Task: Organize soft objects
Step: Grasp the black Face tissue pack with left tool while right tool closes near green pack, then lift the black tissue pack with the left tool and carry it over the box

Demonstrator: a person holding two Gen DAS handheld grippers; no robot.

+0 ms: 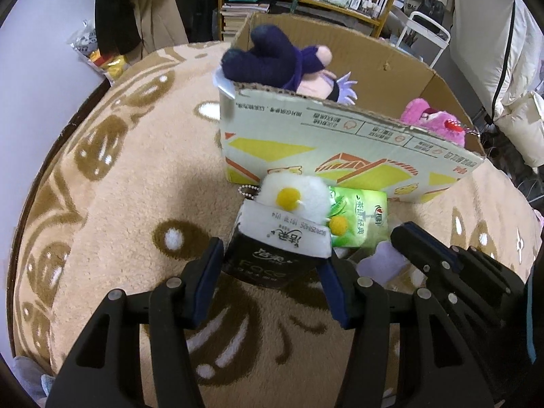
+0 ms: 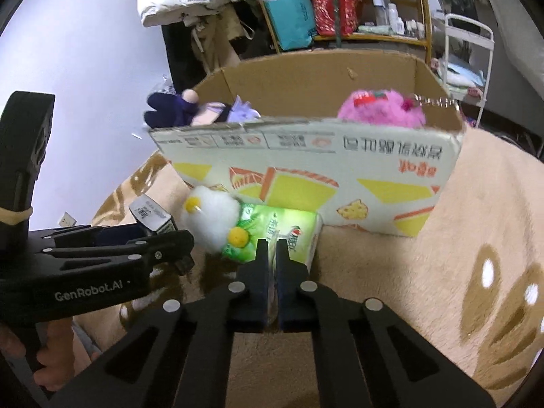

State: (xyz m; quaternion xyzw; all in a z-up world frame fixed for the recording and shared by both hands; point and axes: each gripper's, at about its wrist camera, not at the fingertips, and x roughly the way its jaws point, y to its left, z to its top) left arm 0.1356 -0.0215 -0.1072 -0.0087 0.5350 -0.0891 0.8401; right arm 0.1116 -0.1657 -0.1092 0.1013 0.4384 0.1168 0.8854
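Observation:
My left gripper [image 1: 272, 272] is shut on a black-and-white tissue pack [image 1: 275, 255], held a little above the tan blanket. Just beyond it lie a white fluffy fried-egg plush [image 1: 295, 197] and a green tissue pack [image 1: 360, 217], both against the cardboard box [image 1: 340, 136]. The right gripper [image 2: 272, 255] has its jaws almost together, tips over the near edge of the green pack [image 2: 272, 231]. A thin, pale, translucent strip shows in the slit between them. I cannot tell what that strip belongs to. A lilac scrap [image 1: 384, 261] lies by the right gripper's tip.
The box [image 2: 306, 156] holds a navy-and-purple doll [image 2: 190, 112] and a pink fluffy plush [image 2: 380, 108]. A patterned tan blanket [image 1: 119, 204] covers the surface. Behind stand a wooden shelf [image 2: 340, 17], hanging coats and a white rack [image 2: 469, 51]. A hand [image 2: 51, 357] holds the left gripper.

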